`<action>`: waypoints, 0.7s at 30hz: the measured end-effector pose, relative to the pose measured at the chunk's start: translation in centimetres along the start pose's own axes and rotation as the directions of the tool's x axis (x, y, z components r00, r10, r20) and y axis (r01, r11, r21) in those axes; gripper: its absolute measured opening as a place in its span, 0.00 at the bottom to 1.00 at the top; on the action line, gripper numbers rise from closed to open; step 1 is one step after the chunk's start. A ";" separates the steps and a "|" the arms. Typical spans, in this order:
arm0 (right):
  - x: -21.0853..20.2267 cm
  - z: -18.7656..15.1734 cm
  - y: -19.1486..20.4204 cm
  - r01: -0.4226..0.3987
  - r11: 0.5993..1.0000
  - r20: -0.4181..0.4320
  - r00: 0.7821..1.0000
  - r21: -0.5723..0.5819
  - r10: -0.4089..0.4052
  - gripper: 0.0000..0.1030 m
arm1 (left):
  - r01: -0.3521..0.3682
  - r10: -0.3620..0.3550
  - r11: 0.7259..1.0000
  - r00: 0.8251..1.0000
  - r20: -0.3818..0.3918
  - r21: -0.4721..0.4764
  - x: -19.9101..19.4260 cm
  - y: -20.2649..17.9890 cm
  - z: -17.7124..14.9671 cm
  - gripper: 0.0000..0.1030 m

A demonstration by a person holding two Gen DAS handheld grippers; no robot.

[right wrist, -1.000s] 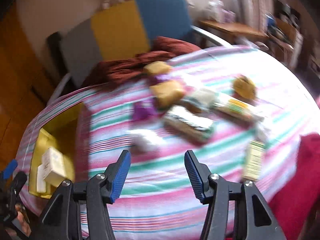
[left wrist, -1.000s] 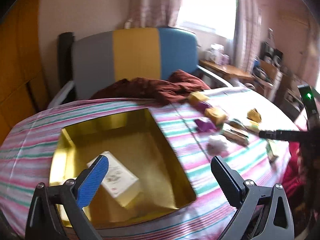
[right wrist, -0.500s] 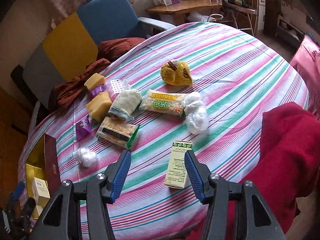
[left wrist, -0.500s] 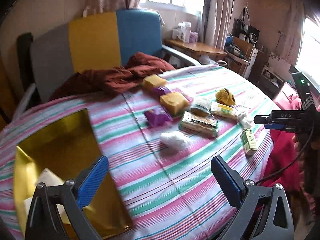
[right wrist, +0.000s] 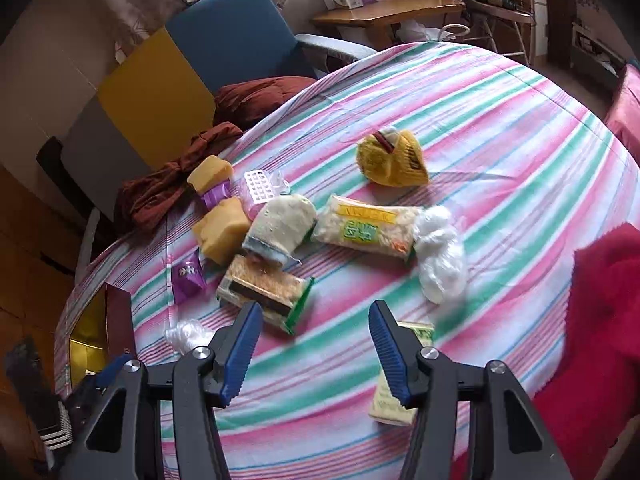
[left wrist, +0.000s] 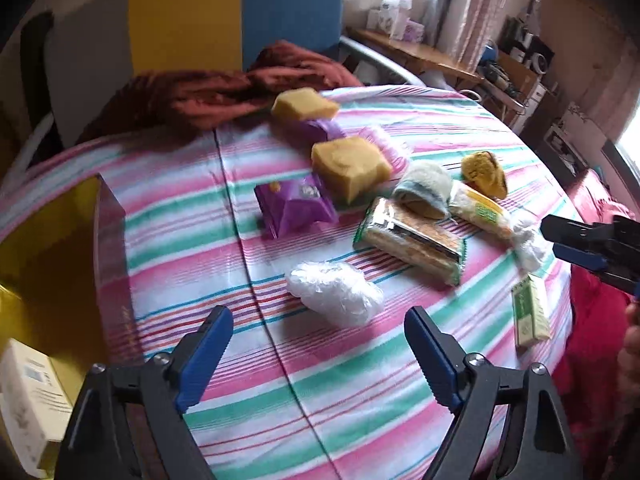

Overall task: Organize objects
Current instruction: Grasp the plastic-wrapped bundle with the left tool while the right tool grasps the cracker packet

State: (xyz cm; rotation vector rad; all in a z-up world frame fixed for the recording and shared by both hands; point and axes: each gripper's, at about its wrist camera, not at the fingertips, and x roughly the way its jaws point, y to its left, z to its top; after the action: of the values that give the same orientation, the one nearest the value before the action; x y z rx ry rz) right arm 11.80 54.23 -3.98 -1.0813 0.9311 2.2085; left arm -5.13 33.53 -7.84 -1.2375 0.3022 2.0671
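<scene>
A gold-lined box (left wrist: 52, 248) sits at the table's left and holds a white carton (left wrist: 28, 404). Loose items lie on the striped cloth: a white plastic wad (left wrist: 334, 298), a purple packet (left wrist: 294, 206), a cracker pack (left wrist: 412, 238), two yellow sponges (left wrist: 350, 162), a noodle pack (right wrist: 368, 230), a yellow bag (right wrist: 394, 158) and a green-and-cream carton (left wrist: 530, 312). My left gripper (left wrist: 320, 356) is open and empty, just short of the white wad. My right gripper (right wrist: 316, 350) is open and empty above the green-and-cream carton (right wrist: 400, 376), which lies partly under its right finger.
A dark red cloth (left wrist: 224, 88) lies at the table's far edge against a grey, yellow and blue chair (left wrist: 188, 28). A red cloth (right wrist: 604, 320) covers the right edge. A wooden side table (right wrist: 384, 10) with boxes stands behind.
My left gripper swung right from over the gold box to the loose items, now close to the white wad. My right gripper moved forward and lower over the green-and-cream carton.
</scene>
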 end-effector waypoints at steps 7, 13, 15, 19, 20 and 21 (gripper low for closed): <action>2.6 1.5 2.1 -0.042 0.988 -0.081 0.996 -0.149 0.030 0.58 | 0.002 -0.003 0.999 1.000 -0.022 -0.034 2.2 -0.3 0.8 0.82; 6.5 1.9 5.2 -0.086 0.937 -0.181 0.983 -0.337 0.025 0.69 | 0.009 -0.011 1.000 0.999 -0.049 -0.028 4.2 -0.5 1.5 0.59; 8.2 1.7 6.1 -0.082 0.914 -0.215 0.977 -0.398 -0.006 0.71 | 0.032 -0.034 0.999 0.998 -0.056 -0.030 4.5 -0.3 1.3 0.50; 10.6 1.2 7.4 -0.054 0.865 -0.230 0.971 -0.499 -0.071 0.73 | 0.048 -0.051 0.998 0.997 -0.059 -0.044 4.9 0.3 0.9 0.48; 11.2 1.0 7.6 -0.065 0.857 -0.245 0.967 -0.511 -0.073 0.73 | 0.050 -0.053 0.998 0.997 -0.052 -0.044 4.9 0.3 0.9 0.48; 11.7 0.8 7.8 -0.069 0.852 -0.257 0.963 -0.520 -0.079 0.73 | 0.049 -0.051 0.998 0.997 -0.051 -0.044 4.9 0.4 0.9 0.48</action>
State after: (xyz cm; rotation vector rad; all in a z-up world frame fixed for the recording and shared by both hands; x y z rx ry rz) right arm -0.42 51.52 -10.42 -1.6642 0.4115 2.4180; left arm -7.50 35.88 -11.57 -1.3136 0.2491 2.0104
